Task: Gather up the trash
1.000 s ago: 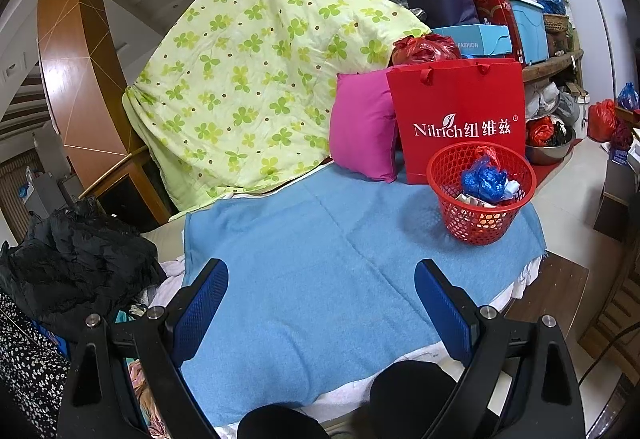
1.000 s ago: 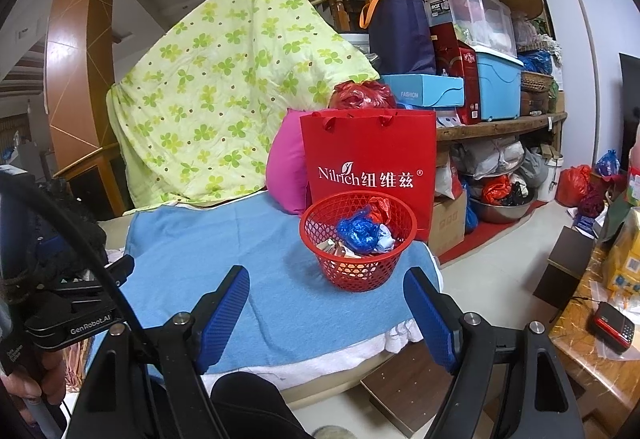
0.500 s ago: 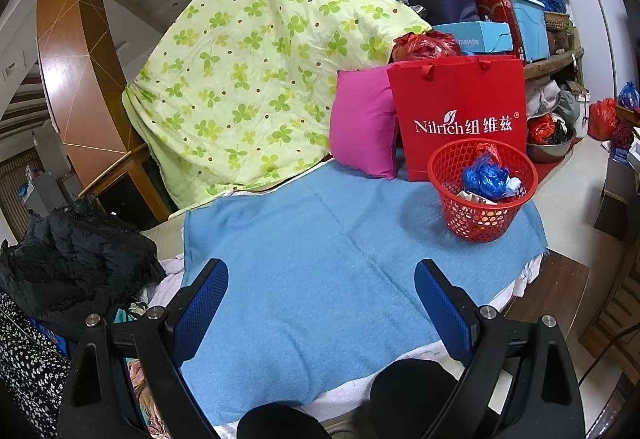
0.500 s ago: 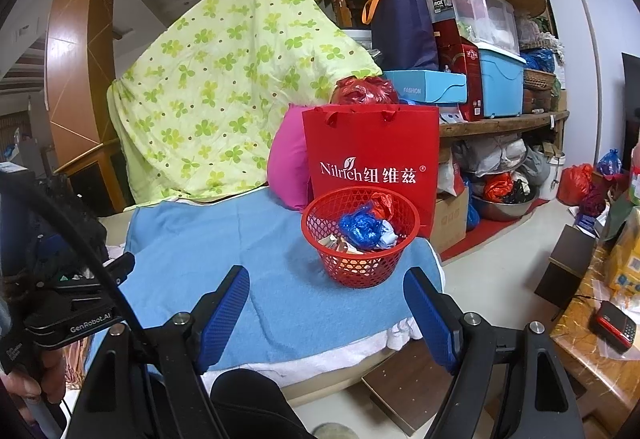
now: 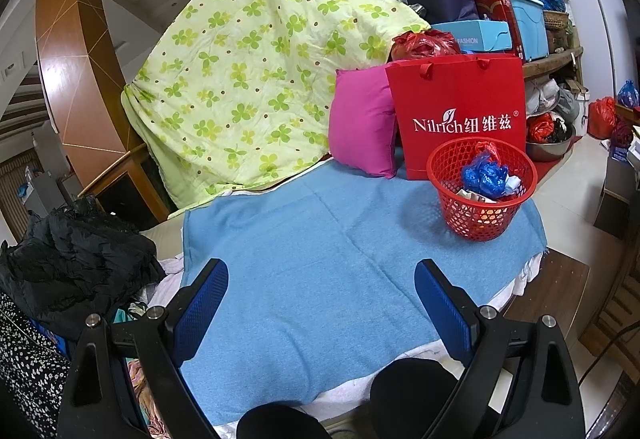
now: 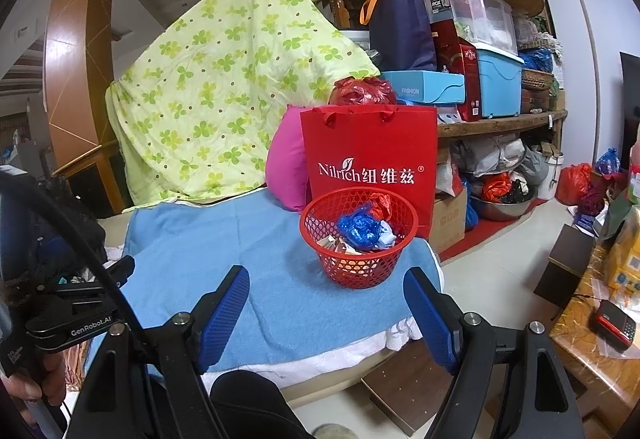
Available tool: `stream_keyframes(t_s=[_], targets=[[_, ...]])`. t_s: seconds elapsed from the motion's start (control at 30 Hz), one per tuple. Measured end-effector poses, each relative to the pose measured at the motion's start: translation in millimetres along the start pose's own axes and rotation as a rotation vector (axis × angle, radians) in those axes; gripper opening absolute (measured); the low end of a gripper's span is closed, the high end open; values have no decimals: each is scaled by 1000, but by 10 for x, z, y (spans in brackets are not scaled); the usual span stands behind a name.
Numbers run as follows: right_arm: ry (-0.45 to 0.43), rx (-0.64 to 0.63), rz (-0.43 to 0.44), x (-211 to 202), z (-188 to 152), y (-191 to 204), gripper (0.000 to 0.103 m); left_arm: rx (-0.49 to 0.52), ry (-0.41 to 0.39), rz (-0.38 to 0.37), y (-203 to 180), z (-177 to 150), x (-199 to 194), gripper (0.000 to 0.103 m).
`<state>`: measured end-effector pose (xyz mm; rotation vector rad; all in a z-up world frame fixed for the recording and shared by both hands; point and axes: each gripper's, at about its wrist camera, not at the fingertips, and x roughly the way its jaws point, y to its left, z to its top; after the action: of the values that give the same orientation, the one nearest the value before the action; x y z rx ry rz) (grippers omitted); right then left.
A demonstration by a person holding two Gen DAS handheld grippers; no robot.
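A red mesh basket (image 5: pixel 482 217) stands on the right end of a blue towel (image 5: pixel 320 259). It holds crumpled trash: a blue plastic bag (image 5: pixel 484 175), a red scrap and paper pieces. It also shows in the right wrist view (image 6: pixel 360 263), with the blue bag (image 6: pixel 358 225) inside. My left gripper (image 5: pixel 322 303) is open and empty, held over the near edge of the towel. My right gripper (image 6: pixel 326 313) is open and empty, just short of the basket. The left gripper's body (image 6: pixel 76 313) shows at the left of the right wrist view.
A red Nilrich paper bag (image 5: pixel 460 111) and a pink cushion (image 5: pixel 362 127) stand behind the basket. A green clover quilt (image 5: pixel 248 79) drapes behind the towel. Black clothing (image 5: pixel 68 267) lies at left. Shelves with boxes (image 6: pixel 480 71) fill the right; a low table (image 6: pixel 600 323) stands near right.
Both views have shifted only slightly; the basket sits a touch higher in the right wrist view. Both grippers stay open and empty.
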<state>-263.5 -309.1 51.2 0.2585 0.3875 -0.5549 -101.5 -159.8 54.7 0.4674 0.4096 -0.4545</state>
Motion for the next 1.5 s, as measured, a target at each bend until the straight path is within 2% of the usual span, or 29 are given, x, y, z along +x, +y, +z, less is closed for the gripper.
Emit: stream_keyframes(t_s=[1.5], targets=[[-1, 12, -6, 54, 35, -35, 82, 3, 14, 0, -45, -33, 71, 94]])
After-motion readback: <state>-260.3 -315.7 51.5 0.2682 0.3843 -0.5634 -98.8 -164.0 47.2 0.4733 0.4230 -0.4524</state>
